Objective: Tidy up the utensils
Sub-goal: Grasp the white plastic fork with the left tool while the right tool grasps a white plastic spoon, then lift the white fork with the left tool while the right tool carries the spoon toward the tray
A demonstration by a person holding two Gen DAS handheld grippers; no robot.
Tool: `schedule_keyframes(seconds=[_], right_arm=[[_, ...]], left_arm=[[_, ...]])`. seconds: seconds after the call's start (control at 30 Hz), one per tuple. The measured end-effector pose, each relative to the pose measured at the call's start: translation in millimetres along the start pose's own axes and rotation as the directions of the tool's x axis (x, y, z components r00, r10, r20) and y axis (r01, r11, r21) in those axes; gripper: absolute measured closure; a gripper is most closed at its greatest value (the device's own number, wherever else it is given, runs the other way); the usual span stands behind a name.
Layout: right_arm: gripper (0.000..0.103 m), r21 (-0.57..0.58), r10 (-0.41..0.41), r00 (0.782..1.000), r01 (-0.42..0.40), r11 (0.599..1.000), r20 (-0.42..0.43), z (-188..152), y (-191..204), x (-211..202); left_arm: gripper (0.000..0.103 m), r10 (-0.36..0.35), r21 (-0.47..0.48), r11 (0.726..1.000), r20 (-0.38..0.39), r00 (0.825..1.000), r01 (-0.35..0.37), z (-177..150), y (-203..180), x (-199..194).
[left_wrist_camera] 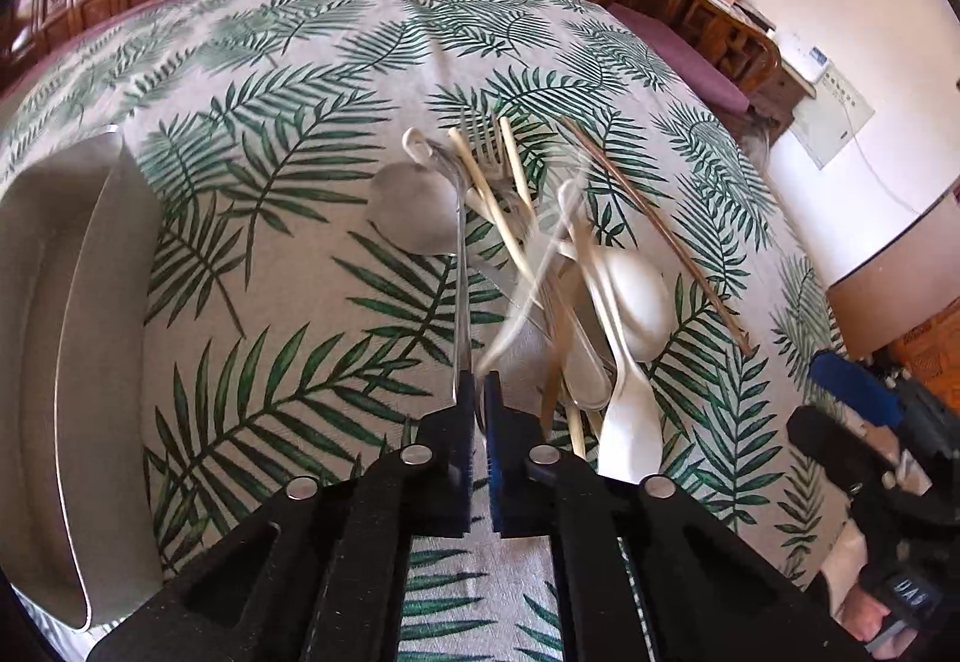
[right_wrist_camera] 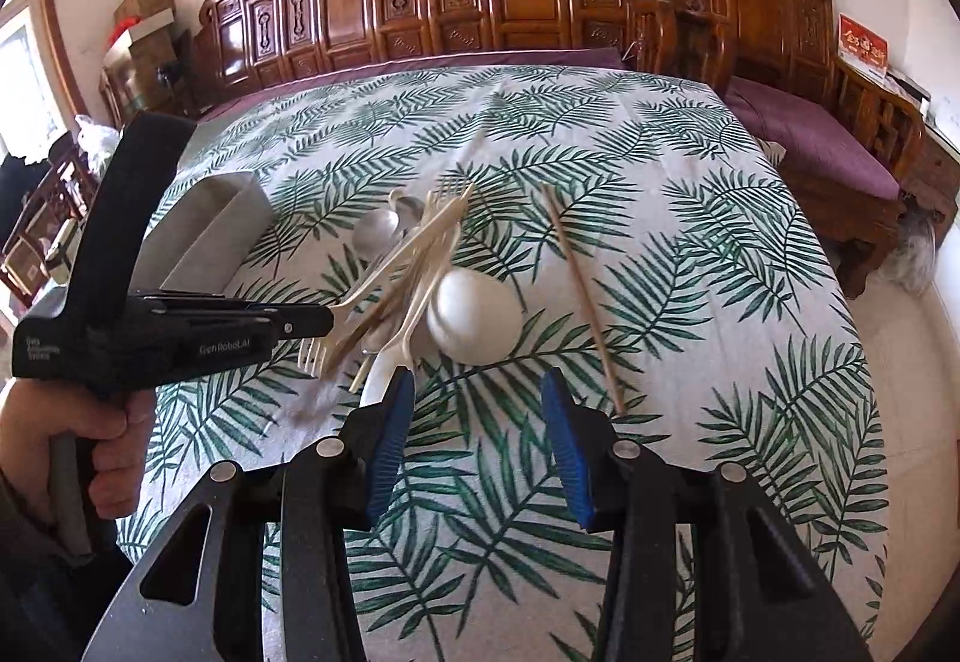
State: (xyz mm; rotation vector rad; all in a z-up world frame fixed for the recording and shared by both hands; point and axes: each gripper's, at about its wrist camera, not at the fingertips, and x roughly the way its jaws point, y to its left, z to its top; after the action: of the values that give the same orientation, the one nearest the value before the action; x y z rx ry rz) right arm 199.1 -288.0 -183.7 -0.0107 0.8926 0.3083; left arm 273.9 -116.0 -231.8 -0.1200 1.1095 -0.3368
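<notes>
A heap of utensils lies mid-table: a white plastic spoon (left_wrist_camera: 636, 311) (right_wrist_camera: 474, 317), a metal spoon (left_wrist_camera: 414, 209) (right_wrist_camera: 375, 230), forks and pale chopsticks (left_wrist_camera: 489, 200) (right_wrist_camera: 420, 242). One brown chopstick (left_wrist_camera: 654, 230) (right_wrist_camera: 582, 296) lies apart to the right. My left gripper (left_wrist_camera: 478, 383) (right_wrist_camera: 327, 319) is nearly shut on a thin pale utensil (left_wrist_camera: 534, 296) (right_wrist_camera: 375, 287), blurred and lifted off the heap; a metal handle (left_wrist_camera: 461, 314) runs along its left finger. My right gripper (right_wrist_camera: 477, 392) is open and empty, just in front of the heap.
A grey rectangular tray (left_wrist_camera: 90, 338) (right_wrist_camera: 210, 230) stands at the left of the leaf-print tablecloth (right_wrist_camera: 690, 302). Carved wooden benches with purple cushions (right_wrist_camera: 822, 134) line the far and right sides of the table.
</notes>
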Motion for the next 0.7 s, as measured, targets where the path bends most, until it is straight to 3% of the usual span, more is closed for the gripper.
schedule_keyframes(seconds=[0.4,0.7], right_arm=[[0.056,-0.003,0.042,0.997,-0.042,0.999,-0.061,-9.6,31.1,29.2],[0.056,0.015,0.037,0.995,-0.036,0.999,-0.094,2.8,41.0,58.3]], left_arm=[[0.101,-0.029,-0.023,0.999,0.072,0.997,0.031,-6.3,19.6,-38.9],[0.101,-0.014,0.028,1.0,0.146,0.989,0.01,-18.1,38.6,-77.1]])
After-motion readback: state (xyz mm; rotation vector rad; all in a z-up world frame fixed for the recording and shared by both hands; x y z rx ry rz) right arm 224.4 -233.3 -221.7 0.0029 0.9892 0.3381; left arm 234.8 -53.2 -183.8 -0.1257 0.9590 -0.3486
